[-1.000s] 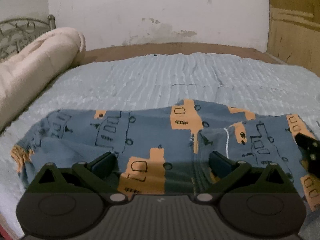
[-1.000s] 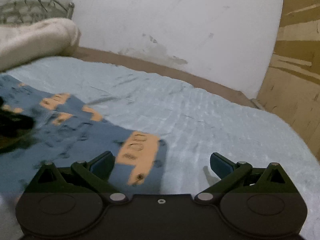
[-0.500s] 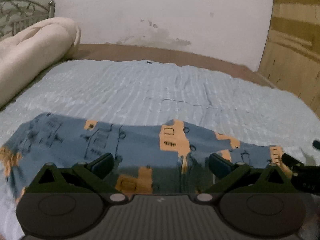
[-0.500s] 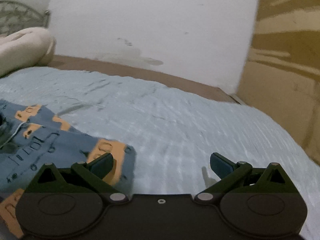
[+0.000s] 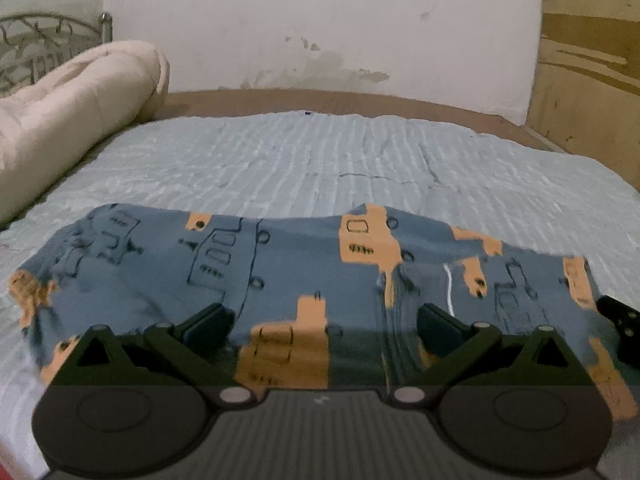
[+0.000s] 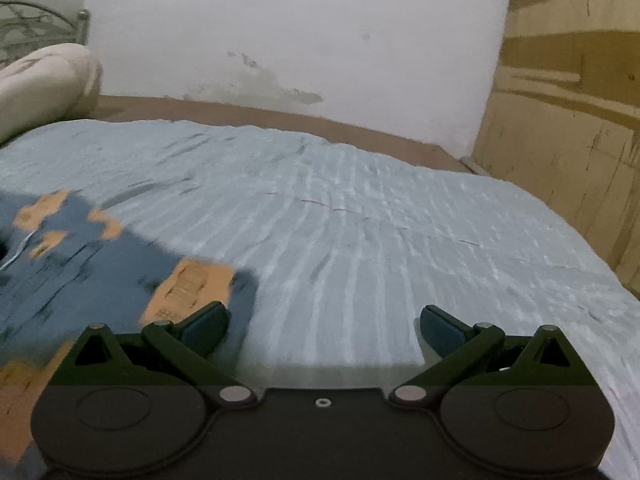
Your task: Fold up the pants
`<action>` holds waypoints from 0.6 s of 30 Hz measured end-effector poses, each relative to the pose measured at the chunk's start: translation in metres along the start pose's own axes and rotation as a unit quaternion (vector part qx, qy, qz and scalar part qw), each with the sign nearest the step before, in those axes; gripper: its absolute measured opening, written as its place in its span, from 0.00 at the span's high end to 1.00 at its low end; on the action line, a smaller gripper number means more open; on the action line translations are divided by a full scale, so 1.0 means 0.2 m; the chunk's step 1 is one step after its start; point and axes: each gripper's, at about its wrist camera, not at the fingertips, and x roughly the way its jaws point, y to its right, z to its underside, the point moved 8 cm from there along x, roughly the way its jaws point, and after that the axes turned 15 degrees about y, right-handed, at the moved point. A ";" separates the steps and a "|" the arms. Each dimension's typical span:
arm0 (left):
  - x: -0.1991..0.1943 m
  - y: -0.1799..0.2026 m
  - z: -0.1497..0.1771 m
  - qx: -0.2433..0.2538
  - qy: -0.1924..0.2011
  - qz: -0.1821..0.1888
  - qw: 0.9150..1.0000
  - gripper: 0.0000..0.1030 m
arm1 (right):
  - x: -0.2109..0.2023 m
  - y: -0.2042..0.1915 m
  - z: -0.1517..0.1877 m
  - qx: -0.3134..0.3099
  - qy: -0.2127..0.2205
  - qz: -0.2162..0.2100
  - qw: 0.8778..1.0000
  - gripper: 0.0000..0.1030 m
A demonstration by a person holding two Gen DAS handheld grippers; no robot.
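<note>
The blue-and-orange pants [image 5: 280, 280] lie spread on the bed [image 5: 320, 160]. The left gripper [image 5: 320, 322] hovers over them, jaws released. The right gripper [image 6: 324, 326] is also spread wide, at their edge

Pants [image 5: 280, 280]: soft matt cloth w/ printed shapes. Bed cover [image 5: 320, 160]: bumpy, ribbed cloth. Rolled blanket [image 5: 72, 100]: puffy, soft cloth. Left gripper [image 5: 320, 324]: matt dark plastic, prob. w/ shiny metal pins. Wall [image 5: 320, 20]: rough, flaky paint. Side panel [image 6: 560, 120]: scratched wood.
</note>
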 end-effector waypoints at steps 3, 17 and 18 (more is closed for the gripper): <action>-0.06 -0.01 0.04 0.002 0.008 -0.002 1.000 0.01 | -0.16 -0.02 0.04 -0.024 0.033 0.011 0.999 0.01; -0.17 -0.03 0.08 0.004 0.029 0.007 1.000 0.01 | -0.40 0.02 0.19 0.015 0.094 0.067 0.993 0.01; -0.18 -0.04 0.08 0.002 0.027 0.007 1.000 0.01 | -0.41 0.02 0.19 0.014 0.098 0.068 0.993 0.01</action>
